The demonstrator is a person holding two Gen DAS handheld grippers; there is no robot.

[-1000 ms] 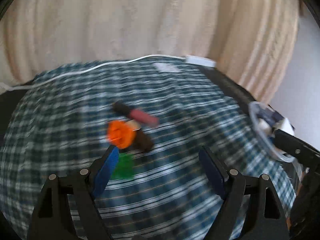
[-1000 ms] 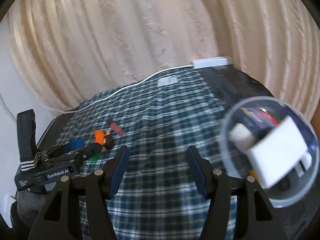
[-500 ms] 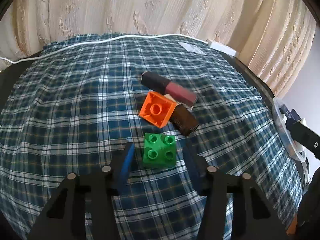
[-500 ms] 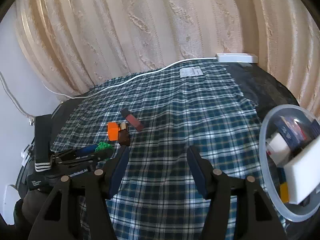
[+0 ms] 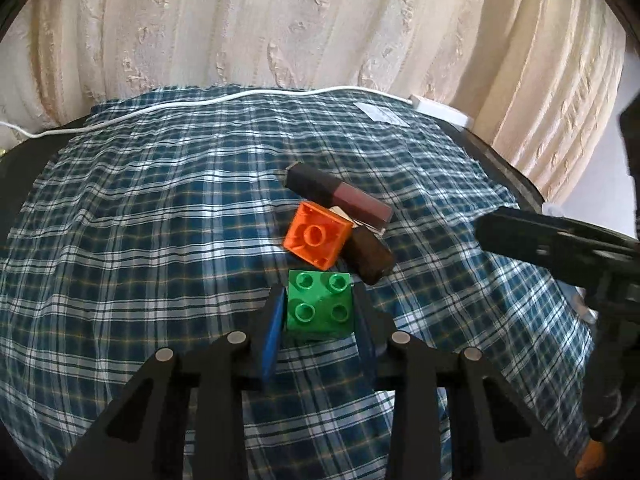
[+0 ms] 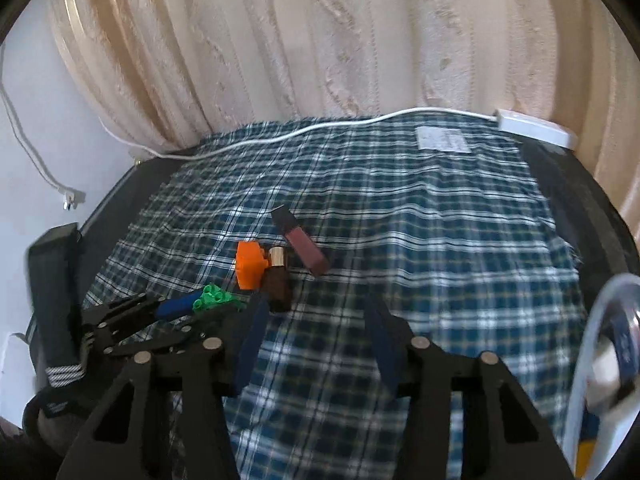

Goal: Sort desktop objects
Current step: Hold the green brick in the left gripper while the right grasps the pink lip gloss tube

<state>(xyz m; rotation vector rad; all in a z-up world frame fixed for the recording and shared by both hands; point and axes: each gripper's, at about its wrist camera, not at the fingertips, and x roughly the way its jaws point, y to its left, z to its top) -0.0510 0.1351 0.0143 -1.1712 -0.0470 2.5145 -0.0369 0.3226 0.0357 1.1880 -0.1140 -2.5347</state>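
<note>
Left gripper [image 5: 320,312] clamps the green four-stud plastic brick [image 5: 320,309] (orange brick [image 5: 316,241] just beyond). Right gripper [image 6: 316,320] is closing on nothing. Open checked cloth [image 6: 420,240] lies ahead.

A home room, by the look of it — a cream, embossed fabric curtain [image 5: 320,28] fills the upper half of both views, hanging in folds behind a dark table [image 6: 580,184] spread with a blue-and-white plaid cloth [image 5: 140,220]. A white power cable [image 6: 328,128] trails along the table's far edge to a white power strip [image 6: 536,128] at upper right — domestic clutter.
</note>
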